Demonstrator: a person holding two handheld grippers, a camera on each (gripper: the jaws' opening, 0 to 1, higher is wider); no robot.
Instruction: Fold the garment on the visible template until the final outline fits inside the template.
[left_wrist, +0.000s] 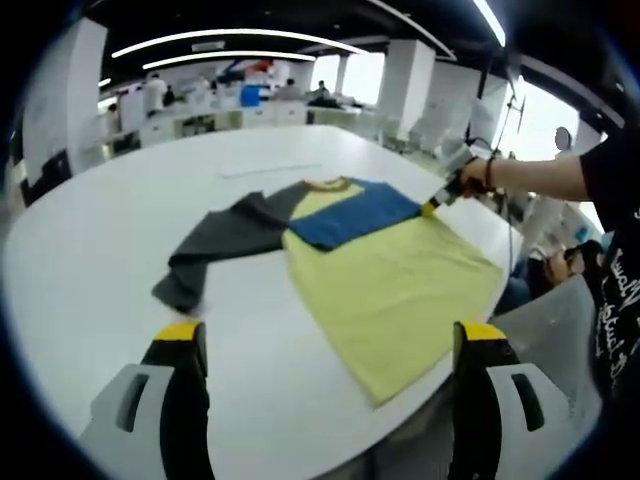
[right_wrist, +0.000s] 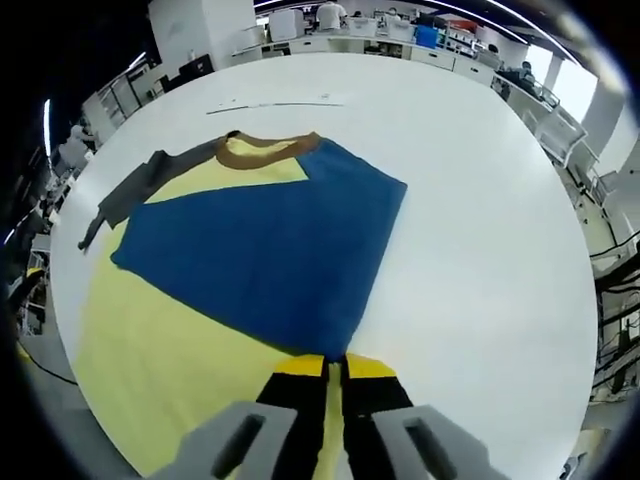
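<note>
The round white desk (left_wrist: 90, 260) carries little besides the garment; a thin pale line (right_wrist: 275, 103) (a strip or marking, I cannot tell which) lies on it beyond the collar, and office workstations with seated people (left_wrist: 210, 95) stand well behind. Nothing blocks either hand-held gripper. The yellow long-sleeved shirt with a brown collar and dark grey sleeves (left_wrist: 400, 285) lies flat on the desk, one blue sleeve panel (right_wrist: 270, 255) folded across its chest. The left gripper view shows the whole shirt, the grey sleeve (left_wrist: 215, 245) stretched out sideways, and the person's arm (left_wrist: 540, 175) reaching in. The left hand-held gripper (left_wrist: 330, 350) hangs released, jaws wide, near the hem without touching. The right hand-held gripper (right_wrist: 335, 372) is clenched on the blue panel's edge.
</note>
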